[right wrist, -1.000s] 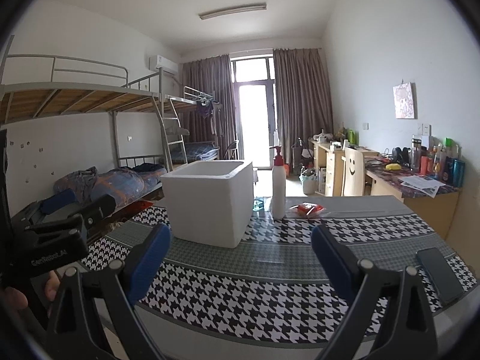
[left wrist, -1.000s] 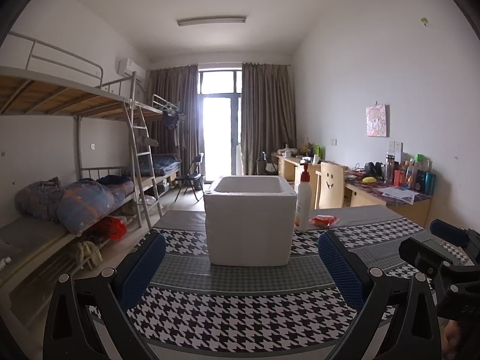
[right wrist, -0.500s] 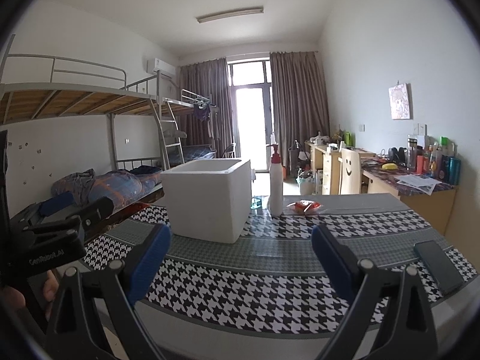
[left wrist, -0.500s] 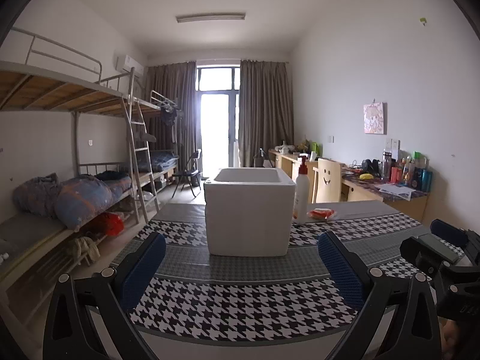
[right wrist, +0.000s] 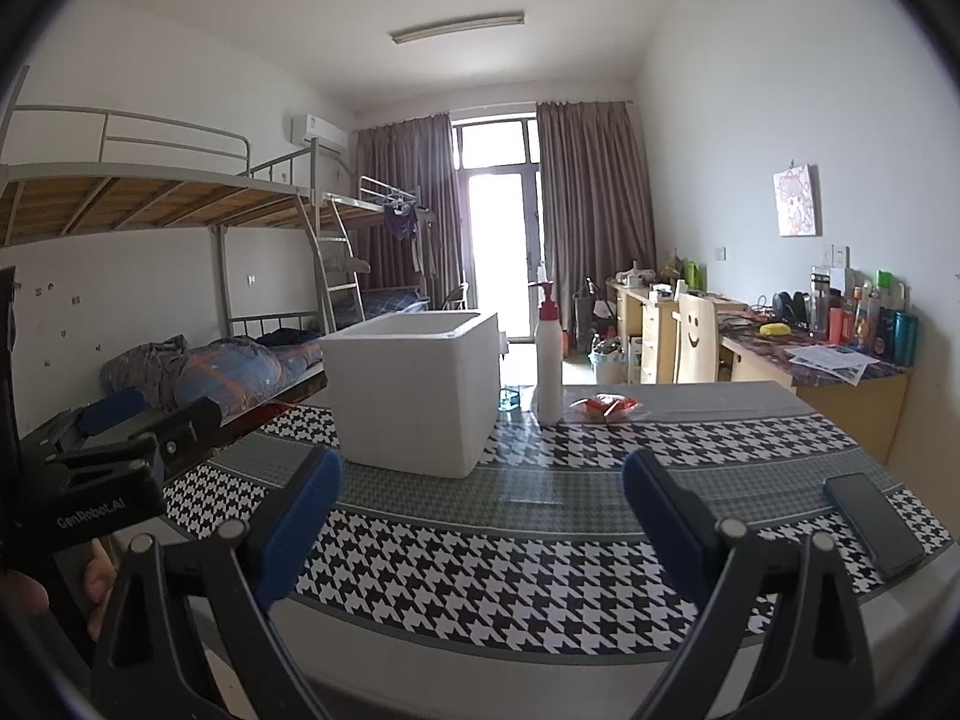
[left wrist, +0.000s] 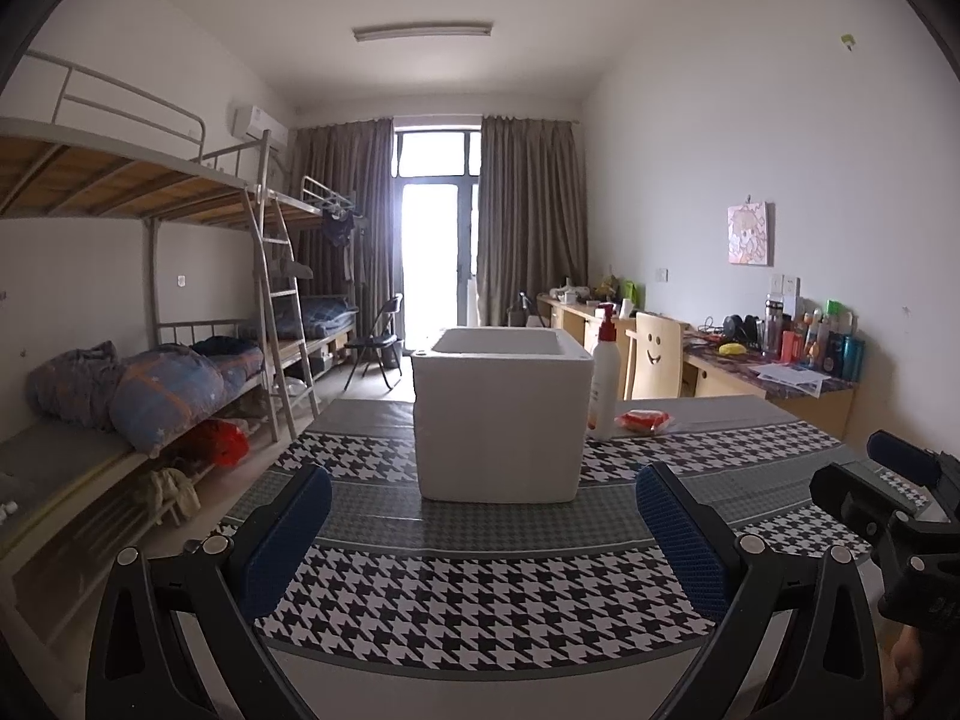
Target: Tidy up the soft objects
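1. My left gripper [left wrist: 483, 531] hangs over the near edge of the table [left wrist: 480, 588], fingers spread wide, nothing between the blue pads [left wrist: 288, 531].
2. My right gripper [right wrist: 483, 513] is likewise wide apart and empty, above the near edge of the houndstooth cloth [right wrist: 510, 576].
3. The box [left wrist: 501, 414], white foam with no lid, stands straight ahead of the left gripper, well apart from it, in the middle of the table. From the right wrist view the box [right wrist: 414, 390] sits ahead and to the left of the fingers.
4. The packet [left wrist: 645, 421], red and orange in a clear wrapper, lies on the far side of the table, right of the box and just beside the bottle [left wrist: 603, 381]. It is far from both grippers. From the right wrist it shows ahead, between the fingers' lines, past the bottle [right wrist: 549, 360].
5. I cannot see inside the box from either camera.
6. Count on the table: one box, one pump bottle with a red top, one packet, one dark phone [right wrist: 873, 525] lying flat near the right edge, close to my right gripper's right finger.
7. Two grippers, each seen from the other's camera: the right one at the right edge of the left view [left wrist: 888, 498], the left one at the left edge of the right view [right wrist: 114, 462].
8. Behind the table: bunks [left wrist: 150, 324] along the left wall, desks [left wrist: 774, 378] along the right, one chair [left wrist: 657, 354] with a smiley face.
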A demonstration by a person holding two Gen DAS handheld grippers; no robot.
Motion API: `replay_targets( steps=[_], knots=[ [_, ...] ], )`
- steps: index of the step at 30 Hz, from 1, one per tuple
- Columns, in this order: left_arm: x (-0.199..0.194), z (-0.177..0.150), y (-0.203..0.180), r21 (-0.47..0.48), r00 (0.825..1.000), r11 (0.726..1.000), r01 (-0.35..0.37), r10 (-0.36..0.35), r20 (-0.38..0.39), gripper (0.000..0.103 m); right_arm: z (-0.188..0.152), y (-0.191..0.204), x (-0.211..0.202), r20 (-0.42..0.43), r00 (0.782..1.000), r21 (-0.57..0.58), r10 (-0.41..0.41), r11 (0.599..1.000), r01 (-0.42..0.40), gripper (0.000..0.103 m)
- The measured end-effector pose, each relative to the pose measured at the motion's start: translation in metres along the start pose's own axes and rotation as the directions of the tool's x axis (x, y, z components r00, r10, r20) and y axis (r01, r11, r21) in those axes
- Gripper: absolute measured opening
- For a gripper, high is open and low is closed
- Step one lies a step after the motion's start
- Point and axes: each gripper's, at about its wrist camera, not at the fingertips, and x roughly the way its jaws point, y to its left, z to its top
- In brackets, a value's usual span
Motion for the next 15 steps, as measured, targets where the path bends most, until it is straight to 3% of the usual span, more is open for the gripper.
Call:
replay_targets(
  steps=[15],
  knots=[
    [-0.0019, -0.0011, 0.0025, 0.002, 1.000, 1.000, 0.016, -0.016, -0.004, 0.102, -0.0009, -0.0001, 0.0018, -0.007, 1.000, 0.002, 0.004, 1.000, -0.004, 0.097]
  ],
)
